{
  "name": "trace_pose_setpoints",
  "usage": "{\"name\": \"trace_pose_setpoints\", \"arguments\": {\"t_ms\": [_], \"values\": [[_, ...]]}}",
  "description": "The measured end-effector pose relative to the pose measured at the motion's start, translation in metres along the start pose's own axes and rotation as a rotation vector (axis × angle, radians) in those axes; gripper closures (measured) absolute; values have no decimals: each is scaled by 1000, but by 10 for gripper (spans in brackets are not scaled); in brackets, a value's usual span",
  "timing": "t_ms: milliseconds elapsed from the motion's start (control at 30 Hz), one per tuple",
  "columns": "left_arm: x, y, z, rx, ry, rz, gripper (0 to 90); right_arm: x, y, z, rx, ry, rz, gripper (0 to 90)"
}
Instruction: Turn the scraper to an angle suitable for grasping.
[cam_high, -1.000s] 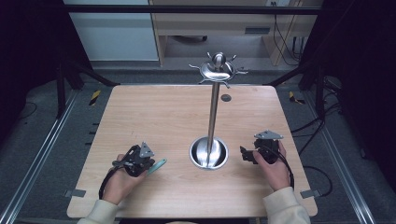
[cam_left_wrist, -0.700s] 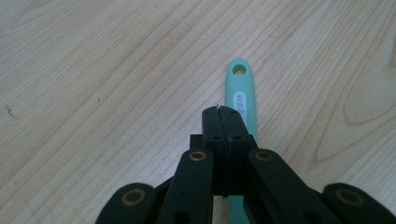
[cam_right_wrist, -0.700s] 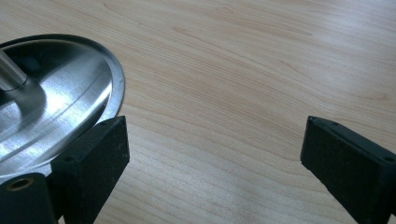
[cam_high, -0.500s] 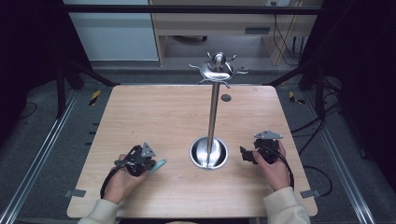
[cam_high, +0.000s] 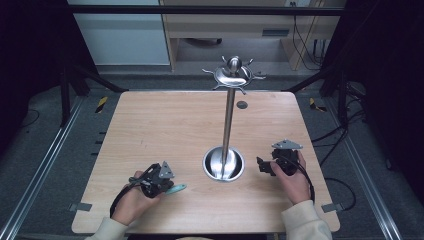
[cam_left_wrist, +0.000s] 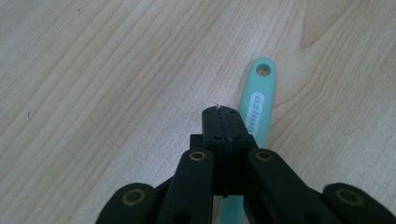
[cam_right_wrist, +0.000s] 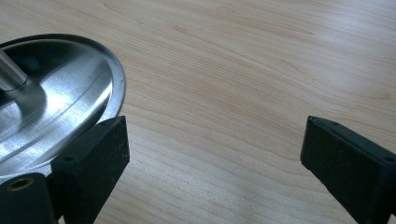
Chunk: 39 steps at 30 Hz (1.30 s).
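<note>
Evidently light and stiff, the mint-green plastic handle lies flat on the wooden table, touching the clenched, empty left gripper. Its smooth face may slip; grasp mid-handle, across the width. The right gripper gapes beside the steel stand base.

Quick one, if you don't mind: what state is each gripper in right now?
Left gripper: jaws shut, nothing visibly between them; the mint-green handle lies on the table beside or under them.
Right gripper: open and empty, next to the steel stand's base.
</note>
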<state>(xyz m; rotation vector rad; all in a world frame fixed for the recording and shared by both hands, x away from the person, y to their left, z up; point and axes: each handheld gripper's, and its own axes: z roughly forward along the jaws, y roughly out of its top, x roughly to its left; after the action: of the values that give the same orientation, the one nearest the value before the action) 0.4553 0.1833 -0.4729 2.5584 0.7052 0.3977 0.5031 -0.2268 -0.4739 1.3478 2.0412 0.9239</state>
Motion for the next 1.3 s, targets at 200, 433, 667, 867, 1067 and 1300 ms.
{"name": "trace_pose_setpoints", "arguments": {"t_ms": [200, 433, 667, 867, 1067, 1300], "values": [[3, 12, -15, -18, -8, 28, 900, 0, 0, 1, 7, 1, 6, 82], [3, 23, -20, 46, -44, 94, 882, 1, 0, 2, 6, -2, 1, 82], [2, 40, -20, 150, -78, 150, 786, 1, 0, 2, 5, 0, -2, 82], [-1, 45, -8, 224, -124, 162, 719, -1, 1, -1, 1, 5, 2, 82], [-4, 47, -1, 253, -143, 178, 713, 0, 1, 0, 2, 5, 3, 82], [-2, 45, 7, 281, -160, 178, 688, 0, 0, 0, 2, 4, -2, 82]]}}
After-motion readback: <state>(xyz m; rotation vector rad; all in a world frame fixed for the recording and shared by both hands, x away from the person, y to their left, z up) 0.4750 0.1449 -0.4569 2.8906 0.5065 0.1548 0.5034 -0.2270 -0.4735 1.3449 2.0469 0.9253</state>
